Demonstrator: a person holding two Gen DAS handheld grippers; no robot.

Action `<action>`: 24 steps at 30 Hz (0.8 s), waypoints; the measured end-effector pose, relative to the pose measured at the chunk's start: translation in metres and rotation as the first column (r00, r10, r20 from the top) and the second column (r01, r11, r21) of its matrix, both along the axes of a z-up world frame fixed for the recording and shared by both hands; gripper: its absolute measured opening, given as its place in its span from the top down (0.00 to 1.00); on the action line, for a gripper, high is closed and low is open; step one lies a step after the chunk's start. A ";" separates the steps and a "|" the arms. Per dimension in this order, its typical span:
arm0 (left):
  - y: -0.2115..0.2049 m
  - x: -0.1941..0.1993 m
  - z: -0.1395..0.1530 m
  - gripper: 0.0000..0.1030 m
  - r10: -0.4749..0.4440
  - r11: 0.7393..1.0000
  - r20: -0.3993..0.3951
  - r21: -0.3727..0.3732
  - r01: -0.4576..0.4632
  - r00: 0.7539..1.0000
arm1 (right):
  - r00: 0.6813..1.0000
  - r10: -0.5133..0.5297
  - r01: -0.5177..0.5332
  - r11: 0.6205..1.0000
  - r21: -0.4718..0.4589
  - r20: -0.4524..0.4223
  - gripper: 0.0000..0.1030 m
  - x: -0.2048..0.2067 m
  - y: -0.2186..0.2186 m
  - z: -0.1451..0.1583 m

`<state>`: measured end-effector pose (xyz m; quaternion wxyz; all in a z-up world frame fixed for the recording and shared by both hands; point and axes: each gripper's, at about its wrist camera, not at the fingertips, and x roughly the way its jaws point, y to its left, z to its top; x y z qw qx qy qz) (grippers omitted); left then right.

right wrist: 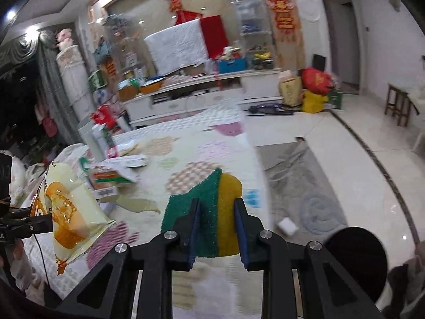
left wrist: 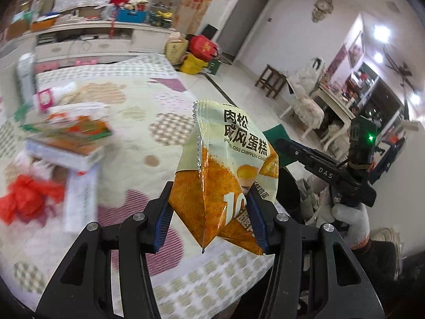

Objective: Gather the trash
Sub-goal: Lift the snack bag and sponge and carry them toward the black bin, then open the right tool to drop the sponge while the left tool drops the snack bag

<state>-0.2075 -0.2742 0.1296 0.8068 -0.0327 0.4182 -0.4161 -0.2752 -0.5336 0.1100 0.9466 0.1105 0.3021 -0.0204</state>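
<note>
With the left gripper clamped on a wrapper and the right gripper clamped on a sponge, both lifted above the mat, the carry seems underway, calling next for a bin, possibly the dark round shape.

We are holding our left gripper raised, its two blue-padded fingers closing on a snack wrapper. We are keeping our right gripper lifted too, jaws pinching a sponge. Our right hand, in a white glove, is gripping its handle.
</note>
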 end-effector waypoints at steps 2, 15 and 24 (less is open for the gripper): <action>-0.023 -0.003 -0.001 0.51 -0.027 1.000 0.014 0.012 0.027 1.000 | 0.999 -0.042 0.042 0.999 -0.004 -0.003 0.77 -0.010 -0.018 0.000; -0.150 -0.007 -0.016 0.51 -0.160 0.984 0.042 0.087 0.156 0.986 | 0.946 -0.317 0.311 0.946 -0.089 -0.067 0.77 -0.074 -0.124 -0.022; -0.223 -0.010 -0.031 0.51 -0.211 0.974 0.014 0.093 0.209 0.977 | 0.894 -0.432 0.416 0.899 -0.135 -0.117 0.77 -0.100 -0.171 -0.047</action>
